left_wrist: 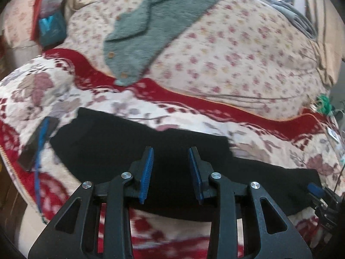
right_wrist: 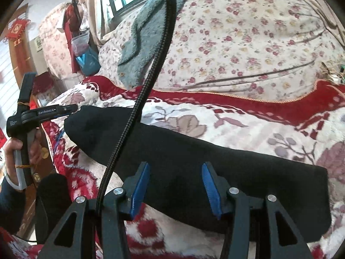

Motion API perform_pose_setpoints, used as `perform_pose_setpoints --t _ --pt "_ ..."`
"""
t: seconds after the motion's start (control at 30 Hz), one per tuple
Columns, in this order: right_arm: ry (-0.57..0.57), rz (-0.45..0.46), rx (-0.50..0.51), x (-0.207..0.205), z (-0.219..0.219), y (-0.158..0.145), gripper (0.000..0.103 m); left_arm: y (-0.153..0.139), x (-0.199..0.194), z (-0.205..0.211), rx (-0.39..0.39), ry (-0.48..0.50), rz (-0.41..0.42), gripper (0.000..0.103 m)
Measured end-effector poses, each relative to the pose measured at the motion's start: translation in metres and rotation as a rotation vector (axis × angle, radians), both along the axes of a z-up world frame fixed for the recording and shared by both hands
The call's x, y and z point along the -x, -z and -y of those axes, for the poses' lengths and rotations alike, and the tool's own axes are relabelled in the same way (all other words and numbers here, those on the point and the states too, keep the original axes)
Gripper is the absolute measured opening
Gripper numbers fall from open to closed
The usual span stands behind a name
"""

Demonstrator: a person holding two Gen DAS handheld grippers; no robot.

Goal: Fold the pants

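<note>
The left gripper (left_wrist: 171,168) is holding its two blue-padded fingers (left_wrist: 147,170) apart with nothing pinched between them, hovering just above the black pants (left_wrist: 120,149). The right gripper (right_wrist: 175,185) is likewise keeping its two blue pads (right_wrist: 139,191) spread wide and empty, poised over the same garment (right_wrist: 215,172). There is one pair of pants, and it is lying as a long folded dark band across the near part of a red-and-cream floral blanket (left_wrist: 43,90), one end blunt and squared at the right in the right wrist view, the other end rounded toward the left. In that view the other gripper is showing at the far left, gripped by a person's hand (right_wrist: 13,151), its tip sitting close to the rounded end of the pants. One black braided cable (right_wrist: 151,75) is running down across the frame over the fabric. Beyond the blanket's red border, one cream quilt (left_wrist: 226,49) with small pink flowers is covering the bed, and one grey-green fleecy garment (left_wrist: 138,34) with small round buttons is lying spread on it. Further left, one blue plastic bag (right_wrist: 87,61) is hanging beside a curtain, and one window is letting in light behind.
</note>
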State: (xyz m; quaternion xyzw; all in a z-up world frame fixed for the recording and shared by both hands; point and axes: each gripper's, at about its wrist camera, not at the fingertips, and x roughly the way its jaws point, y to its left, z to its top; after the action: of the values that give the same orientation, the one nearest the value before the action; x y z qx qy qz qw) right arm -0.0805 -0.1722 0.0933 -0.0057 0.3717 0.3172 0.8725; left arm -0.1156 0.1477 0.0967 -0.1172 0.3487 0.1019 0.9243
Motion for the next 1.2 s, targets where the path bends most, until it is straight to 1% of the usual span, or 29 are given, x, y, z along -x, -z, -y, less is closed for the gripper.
perform_pose_setpoints --t 0.17,0.3,0.43,0.6,0.67,0.73,0.77,0.83,0.97,1.2 --pt "0.069 -0.016 -0.013 0.002 0.032 -0.002 0.050 0.005 -0.016 0.040 0.023 0.110 -0.019 0.032" --pt "0.134 -0.066 -0.058 0.004 0.063 0.002 0.051 0.015 -0.032 0.071 0.053 0.193 -0.058 0.032" --pt "0.202 -0.076 -0.010 0.006 0.081 0.004 0.052 0.028 -0.047 0.100 0.079 0.252 -0.109 0.032" --pt "0.278 -0.101 -0.036 0.004 0.108 0.004 0.052 0.037 -0.055 0.127 0.090 0.322 -0.144 0.032" --pt "0.288 -0.106 -0.050 0.001 0.116 0.004 0.053 0.039 -0.057 0.135 0.087 0.347 -0.157 0.032" --pt "0.308 -0.127 -0.063 -0.002 0.123 0.006 0.054 0.043 -0.059 0.140 0.087 0.357 -0.166 0.035" --pt "0.324 -0.137 -0.061 -0.003 0.127 0.007 0.058 0.044 -0.060 0.142 0.094 0.364 -0.171 0.036" --pt "0.351 -0.135 -0.049 -0.004 0.133 0.007 0.061 0.045 -0.060 0.145 0.099 0.373 -0.178 0.036" --pt "0.375 -0.151 -0.078 -0.004 0.142 0.008 0.061 0.045 -0.061 0.148 0.078 0.370 -0.171 0.036" --pt "0.352 -0.148 -0.078 -0.001 0.138 0.007 0.061 0.046 -0.060 0.151 0.050 0.367 -0.167 0.036"
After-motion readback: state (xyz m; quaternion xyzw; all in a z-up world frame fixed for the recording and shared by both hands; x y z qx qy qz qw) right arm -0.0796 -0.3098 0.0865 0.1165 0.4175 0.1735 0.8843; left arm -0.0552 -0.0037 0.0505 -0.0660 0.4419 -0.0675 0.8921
